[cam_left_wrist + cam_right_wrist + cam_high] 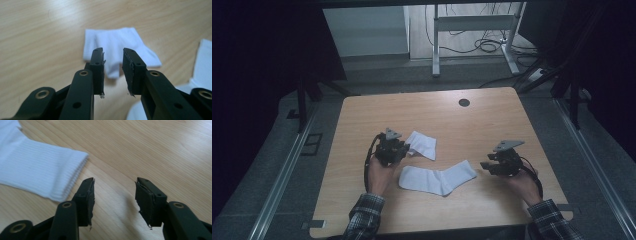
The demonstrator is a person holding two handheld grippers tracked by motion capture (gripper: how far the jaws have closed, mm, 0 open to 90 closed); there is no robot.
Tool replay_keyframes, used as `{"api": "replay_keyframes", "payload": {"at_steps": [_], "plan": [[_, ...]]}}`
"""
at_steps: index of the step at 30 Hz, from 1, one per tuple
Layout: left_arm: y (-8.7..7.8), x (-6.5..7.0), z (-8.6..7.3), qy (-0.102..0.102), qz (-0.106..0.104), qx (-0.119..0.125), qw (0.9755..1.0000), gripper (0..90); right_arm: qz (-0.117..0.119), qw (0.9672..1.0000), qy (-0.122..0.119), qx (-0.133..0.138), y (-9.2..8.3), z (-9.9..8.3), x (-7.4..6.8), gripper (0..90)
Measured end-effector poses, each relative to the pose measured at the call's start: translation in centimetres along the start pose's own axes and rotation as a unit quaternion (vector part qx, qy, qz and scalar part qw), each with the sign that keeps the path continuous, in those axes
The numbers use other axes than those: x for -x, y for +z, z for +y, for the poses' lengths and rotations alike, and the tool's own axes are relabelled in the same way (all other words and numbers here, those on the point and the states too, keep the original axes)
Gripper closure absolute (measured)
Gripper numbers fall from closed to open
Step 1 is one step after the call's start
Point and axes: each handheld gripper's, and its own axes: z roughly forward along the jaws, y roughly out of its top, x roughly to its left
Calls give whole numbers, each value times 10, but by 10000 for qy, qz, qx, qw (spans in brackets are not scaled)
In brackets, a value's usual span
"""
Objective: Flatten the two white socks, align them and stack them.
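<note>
Socks (pixel 439 178) lie between left claw (pixel 404 149) and right claw (pixel 484 165), both parted, empty.

Wooden table (pixel 362 120), two white socks (pixel 437 179).

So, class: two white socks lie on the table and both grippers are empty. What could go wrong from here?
1. The left gripper is open above the folded sock; its jaws may pinch one layer and unfold it.
2. The right gripper sits beside the long sock's cuff, over bare table; closing now would likely miss.
</note>
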Motion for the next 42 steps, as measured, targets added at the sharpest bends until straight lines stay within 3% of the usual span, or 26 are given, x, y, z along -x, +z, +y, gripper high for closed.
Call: {"api": "replay_keyframes", "payload": {"at_steps": [1, 6, 10, 16, 21, 24, 25, 29, 32, 40, 41, 42], "plan": [[11, -2, 8, -84, -25, -21, 10000, 715, -5, 10000, 28, -3, 0, -2, 4, 451], [33, -7, 14, -270, -2, -164, 9995, 699, -42, 10000, -8, -43, 2, -7, 9, 434], [50, -9, 12, -337, 97, -317, 9989, 602, 5, 9999, -42, -137, 6, -10, 10, 423], [67, -6, 0, -315, 171, -572, 9977, 562, 95, 9999, -86, -98, 8, -10, 7, 382], [70, -5, -3, -446, -9, -544, 9975, 602, 181, 9998, -106, -8, 10, -12, 6, 302], [69, -6, -5, -610, -229, -510, 9966, 703, 149, 9998, -118, 34, 12, -12, 3, 256], [68, -6, -5, -582, -200, -488, 9969, 789, 135, 9998, -115, 62, 13, -13, 2, 238], [62, -4, 1, -622, -255, -363, 9971, 846, 134, 9998, -109, 101, 13, -14, 1, 236], [55, 0, 13, -625, -388, -202, 9971, 848, 132, 9998, -110, 113, 13, -14, 1, 230], [35, 27, 60, -249, -594, 195, 9977, 848, 114, 9998, -113, 139, 14, -15, 0, 220], [30, 36, 73, -147, -623, 311, 9975, 848, 116, 9998, -112, 140, 14, -15, 0, 219], [30, 36, 73, -147, -623, 311, 9975, 848, 116, 9998, -112, 140, 14, -15, 0, 219]]}}
